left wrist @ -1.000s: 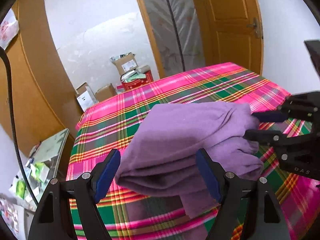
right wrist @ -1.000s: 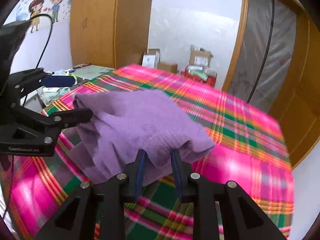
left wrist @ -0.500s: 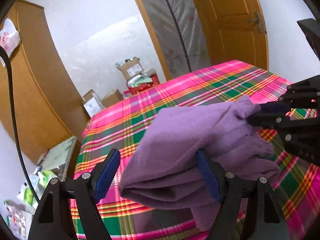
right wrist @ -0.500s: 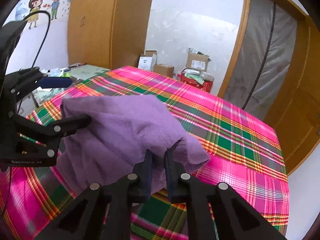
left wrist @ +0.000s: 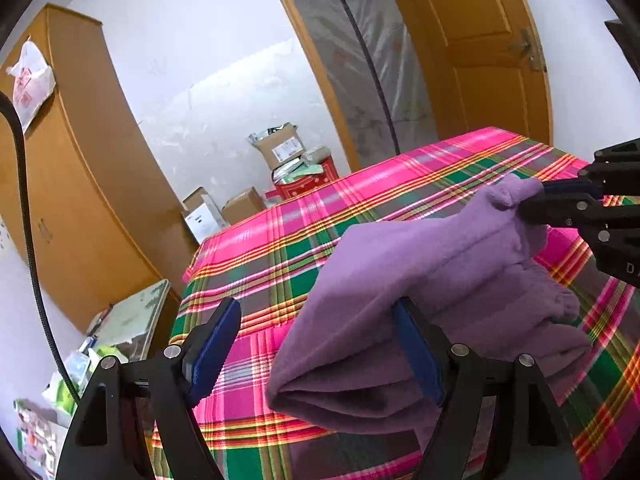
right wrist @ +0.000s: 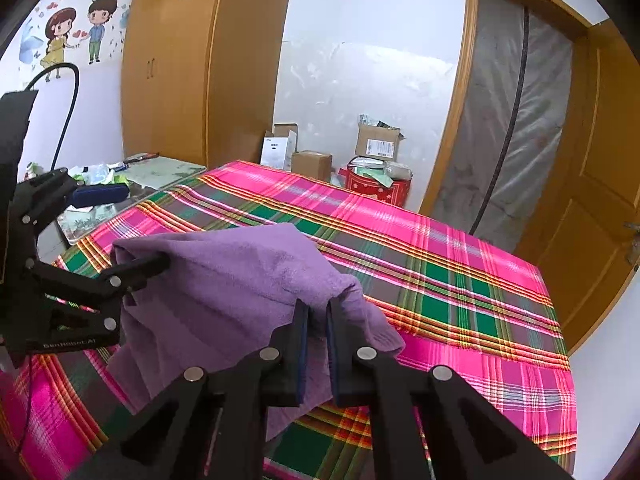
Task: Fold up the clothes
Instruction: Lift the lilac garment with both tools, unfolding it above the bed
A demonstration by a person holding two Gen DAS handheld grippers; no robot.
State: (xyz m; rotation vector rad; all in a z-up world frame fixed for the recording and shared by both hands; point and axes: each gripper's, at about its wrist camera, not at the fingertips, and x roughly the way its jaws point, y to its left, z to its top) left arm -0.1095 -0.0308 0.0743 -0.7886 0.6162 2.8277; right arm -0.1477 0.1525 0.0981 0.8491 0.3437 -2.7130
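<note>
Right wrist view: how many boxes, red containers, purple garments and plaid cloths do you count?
Boxes: 3
Red container: 1
Purple garment: 1
Plaid cloth: 1
Total: 6

A soft, fuzzy purple fleece garment [right wrist: 224, 280] with a matt nap lies on a smooth woven plaid cloth [right wrist: 440, 264] in pink and green. The gripper fingers [left wrist: 418, 344] are matt black plastic with blue rubbery pads and shiny metal pins. Behind stand a satin-finished wooden wardrobe [right wrist: 172, 64], plain cardboard boxes [right wrist: 378, 142] and a door-frame draped in glossy plastic sheeting [right wrist: 516, 120].
</note>
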